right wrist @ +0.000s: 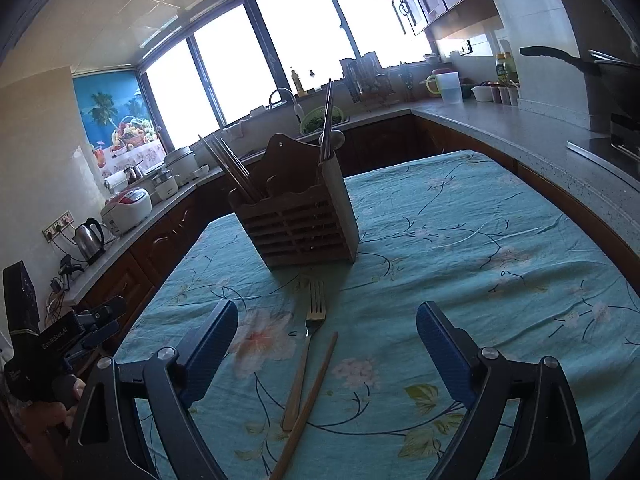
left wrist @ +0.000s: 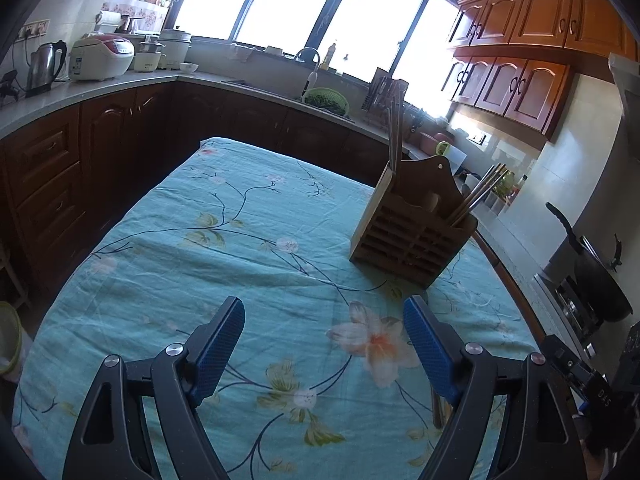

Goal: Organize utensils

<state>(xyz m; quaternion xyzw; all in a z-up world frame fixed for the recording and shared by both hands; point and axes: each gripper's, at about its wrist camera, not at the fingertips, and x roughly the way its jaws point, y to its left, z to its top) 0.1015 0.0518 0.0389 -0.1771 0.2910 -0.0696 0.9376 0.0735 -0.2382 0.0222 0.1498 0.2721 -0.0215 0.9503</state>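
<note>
lying loose on the floral tablecloth (right wrist: 460, 240) in the lower middle of the right wrist view are a fork (right wrist: 310, 344) and a single wooden chopstick (right wrist: 310, 404), the chopstick's lower half touching or crossing the fork's handle. the fork is metal with a pale handle, tines pointing up-frame toward the slatted wooden utensil holder (right wrist: 298, 224), which stands just above it at frame centre with chopsticks in its left compartment and what may be a spoon among those on its right; backlight from the windows makes that hard to confirm. the right gripper (right wrist: 326, 344) hangs over both pieces, jaws spread wide and empty. the left gripper (left wrist: 324, 344), equally wide and empty, sees the holder at right of centre. the risk i'd judge: closing on the overlap would catch both pieces, or nudge the thin chopstick aside, and the wrinkled cloth could snag a fingertip.
</note>
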